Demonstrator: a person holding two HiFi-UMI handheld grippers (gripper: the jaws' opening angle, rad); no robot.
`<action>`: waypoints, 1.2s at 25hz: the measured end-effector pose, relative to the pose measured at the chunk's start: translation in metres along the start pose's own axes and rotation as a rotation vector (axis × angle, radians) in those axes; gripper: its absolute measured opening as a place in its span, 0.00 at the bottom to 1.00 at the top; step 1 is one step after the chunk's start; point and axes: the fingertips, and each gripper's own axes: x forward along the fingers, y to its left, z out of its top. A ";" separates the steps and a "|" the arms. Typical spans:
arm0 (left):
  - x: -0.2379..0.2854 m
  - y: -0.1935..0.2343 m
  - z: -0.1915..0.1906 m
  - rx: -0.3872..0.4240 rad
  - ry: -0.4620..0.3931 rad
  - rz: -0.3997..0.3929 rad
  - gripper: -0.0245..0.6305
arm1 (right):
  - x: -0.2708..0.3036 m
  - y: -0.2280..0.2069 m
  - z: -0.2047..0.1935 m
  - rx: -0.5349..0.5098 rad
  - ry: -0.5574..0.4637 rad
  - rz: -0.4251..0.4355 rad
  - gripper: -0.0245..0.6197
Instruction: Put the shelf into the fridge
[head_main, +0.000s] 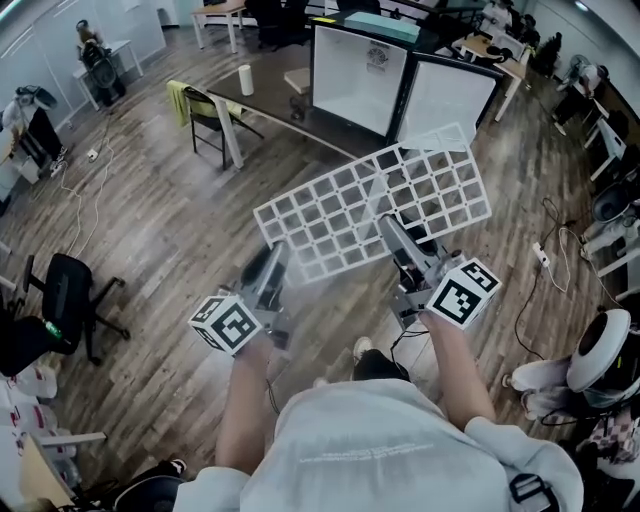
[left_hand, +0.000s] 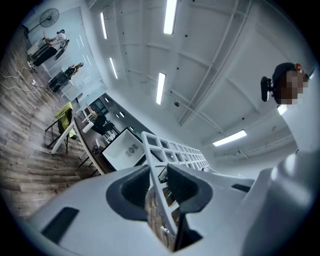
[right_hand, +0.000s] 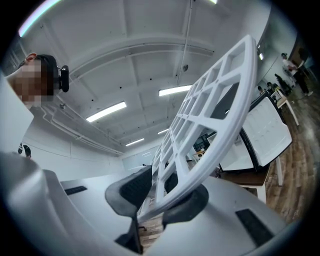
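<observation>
The grey shirt (head_main: 380, 450) of the person is closest, at 6 o'clock in the head view, and two bare forearms go out from it toward 12 o'clock. Each hand carries a gripper with a marker cube on the back.

The left gripper (head_main: 270, 265) has its jaws closed on the near edge of the white grid shelf (head_main: 380, 200), close to the corner at 8 o'clock of the shelf. In the left gripper view the thin edge of the shelf (left_hand: 170, 155) stands between the two dark pads of this gripper (left_hand: 159, 182).

The right gripper (head_main: 392, 232) has hold of the same near edge, more to the middle. In the right gripper view its jaws (right_hand: 165, 187) are only partly apart, with the rim of the shelf (right_hand: 210, 115) clamped between the pads.

The shelf is in the air above the wooden floor (head_main: 150, 230), a little tilted, the right end higher. Its far edge is turned to 12 o'clock. There the white fridge (head_main: 358, 75) stands on a dark table (head_main: 270, 100) with its door (head_main: 445, 100) swung open to the right. Shelf and fridge are apart.

At 10 o'clock, a chair (head_main: 205, 115) with a yellow-green cloth stands beside the table. A black office chair (head_main: 65, 290) is at 9 o'clock.
</observation>
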 end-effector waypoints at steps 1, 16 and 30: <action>0.002 0.002 0.000 -0.001 -0.002 -0.002 0.20 | 0.002 -0.002 0.000 -0.003 0.002 0.000 0.15; 0.110 0.081 0.025 0.012 -0.006 0.065 0.20 | 0.096 -0.113 0.009 0.034 0.003 0.027 0.15; 0.277 0.152 0.059 0.013 -0.013 0.166 0.20 | 0.212 -0.276 0.057 0.122 0.045 0.072 0.15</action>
